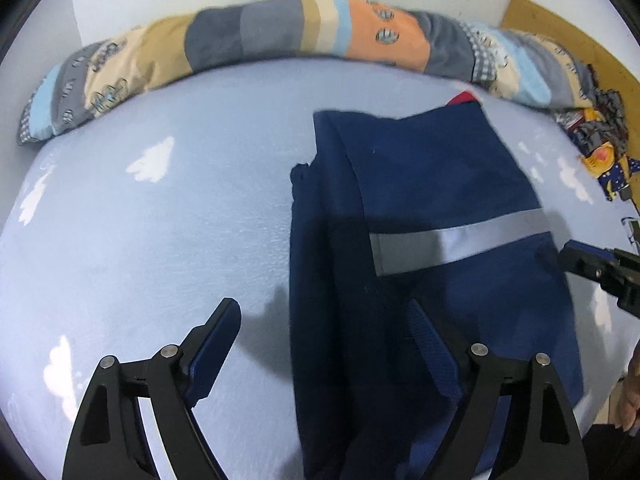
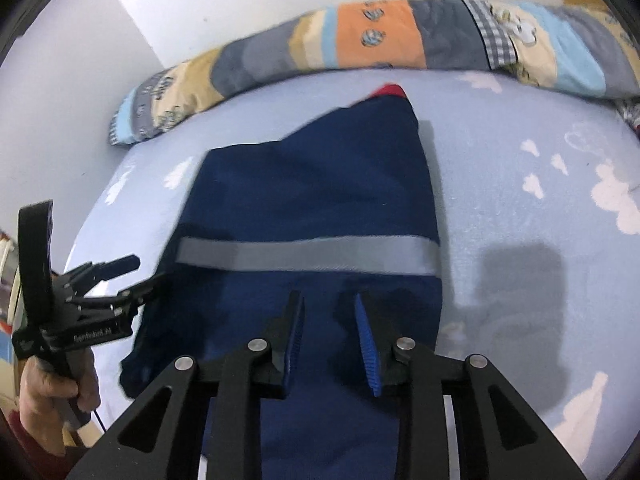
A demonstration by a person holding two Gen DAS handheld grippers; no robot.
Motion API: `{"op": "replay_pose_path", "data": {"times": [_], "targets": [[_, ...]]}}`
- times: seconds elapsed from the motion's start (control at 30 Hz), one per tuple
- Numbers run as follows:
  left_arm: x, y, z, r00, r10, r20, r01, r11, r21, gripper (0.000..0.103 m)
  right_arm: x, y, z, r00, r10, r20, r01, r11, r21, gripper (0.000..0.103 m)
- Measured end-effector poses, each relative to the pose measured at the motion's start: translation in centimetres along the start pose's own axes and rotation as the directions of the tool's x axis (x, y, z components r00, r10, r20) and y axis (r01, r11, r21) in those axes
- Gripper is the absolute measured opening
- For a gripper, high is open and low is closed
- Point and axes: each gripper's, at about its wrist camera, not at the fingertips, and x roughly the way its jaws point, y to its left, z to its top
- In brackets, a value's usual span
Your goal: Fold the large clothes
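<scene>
A navy garment point(image 1: 440, 184) with a grey reflective stripe point(image 1: 460, 240) lies folded lengthwise on the bed, a bit of red point(image 1: 464, 98) showing at its far end. My left gripper point(image 1: 320, 312) is wide open and straddles the garment's left edge, one finger over the sheet and one over the cloth. In the right wrist view the same garment point(image 2: 320, 192) runs under my right gripper point(image 2: 328, 300), which is open above the cloth near the stripe point(image 2: 308, 256) with nothing between its fingers. The left gripper point(image 2: 140, 274) appears at the garment's left edge, held by a hand point(image 2: 48, 384).
The bed has a light blue sheet point(image 1: 160, 240) with white clouds. A patchwork bolster point(image 1: 280, 36) lies along the white wall at the far side. A heap of patterned clothes point(image 1: 600, 140) sits at the far right by a brown board point(image 1: 560, 32).
</scene>
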Motion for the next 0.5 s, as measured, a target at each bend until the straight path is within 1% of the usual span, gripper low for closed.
{"op": "replay_pose_path", "data": {"times": [0.1, 0.17, 0.23, 0.33, 0.43, 0.5], "targets": [[-2.2, 0.3, -2.4, 1.0, -0.018, 0.018, 0.017, 1.0, 0.011, 0.085, -0.8, 1.6, -2.1, 1.0, 0.017, -0.009, -0.017, 1.0, -0.015, 0.03], [-2.6, 0.0, -3.9, 1.0, -0.004, 0.001, 0.004, 1.0, 0.017, 0.085, -0.9, 2.6, -3.4, 1.0, 0.001, -0.017, -0.001, 0.999, -0.037, 0.03], [-3.2, -0.3, -5.3, 1.0, 0.012, -0.002, -0.012, 1.0, 0.022, 0.085, -1.4, 3.6, -5.1, 0.999, -0.032, -0.014, 0.031, 0.998, -0.057, 0.03], [-4.8, -0.7, -7.5, 1.0, 0.002, -0.003, -0.002, 1.0, 0.014, 0.085, -2.7, 4.3, -7.5, 0.999, -0.054, -0.002, 0.054, 0.996, -0.069, 0.03], [-5.6, -1.4, -9.0, 0.999, 0.039, -0.01, -0.039, 0.999, 0.034, 0.085, -3.2, 4.1, -9.2, 0.996, -0.087, -0.009, 0.086, 0.994, -0.073, 0.03], [-5.3, -1.9, -10.1, 0.996, 0.074, -0.043, -0.072, 0.996, 0.043, 0.085, -2.9, 3.5, -10.1, 0.994, -0.108, -0.024, 0.107, 0.992, -0.061, 0.03]]}}
